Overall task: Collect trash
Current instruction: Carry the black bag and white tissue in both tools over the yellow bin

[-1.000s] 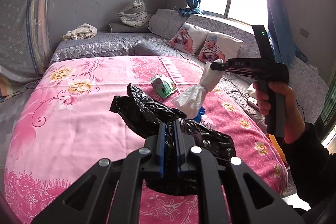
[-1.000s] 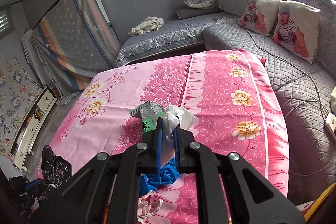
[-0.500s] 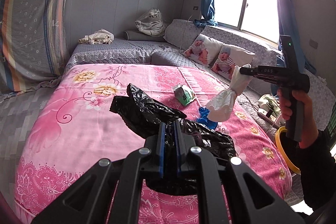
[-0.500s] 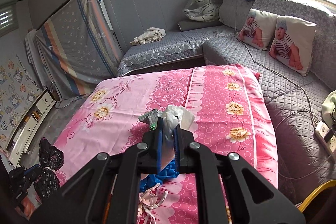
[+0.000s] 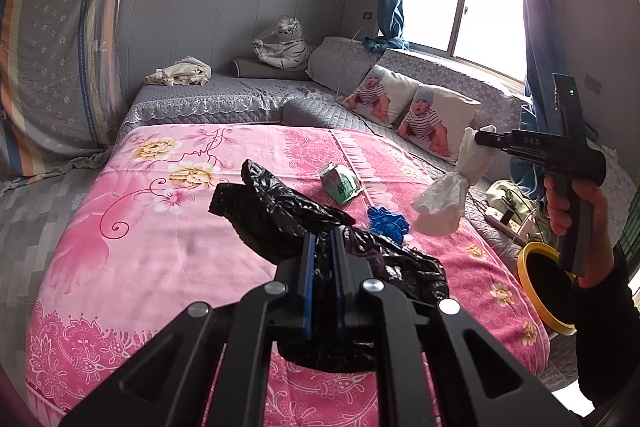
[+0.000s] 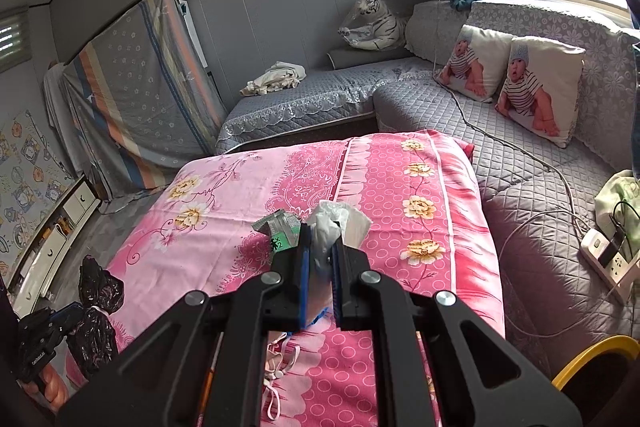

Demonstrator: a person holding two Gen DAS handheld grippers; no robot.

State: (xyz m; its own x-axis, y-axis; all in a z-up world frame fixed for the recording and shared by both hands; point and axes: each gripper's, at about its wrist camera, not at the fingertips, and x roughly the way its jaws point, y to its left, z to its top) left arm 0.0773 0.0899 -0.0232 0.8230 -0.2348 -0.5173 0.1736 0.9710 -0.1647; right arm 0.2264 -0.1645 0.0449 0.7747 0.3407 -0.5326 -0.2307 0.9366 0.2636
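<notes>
The task is in its middle part, as I judge it. The left hand-held gripper [image 5: 322, 247] is closed tight on the black trash bag [image 5: 280, 215], which hangs crumpled in the lower centre of the left wrist view, above the bed with the pink flowered cover [image 5: 140, 227]. The right hand-held gripper [image 6: 320, 259] is closed on a white crumpled tissue [image 5: 444, 199]; in the left wrist view this tissue hangs in the air at the right of the frame, above the bed's right edge and not yet over the bag.

So one piece is picked up but not yet put in the bag. Three more pieces lie on the bed: a small green and white carton [image 5: 340, 183] in the centre, a blue crumpled thing [image 5: 386, 223] just right of the bag, and a white face mask [image 6: 276, 367] at the bottom of the right wrist view. Whether the bag already holds something, I cannot tell, because its mouth is folded.
</notes>
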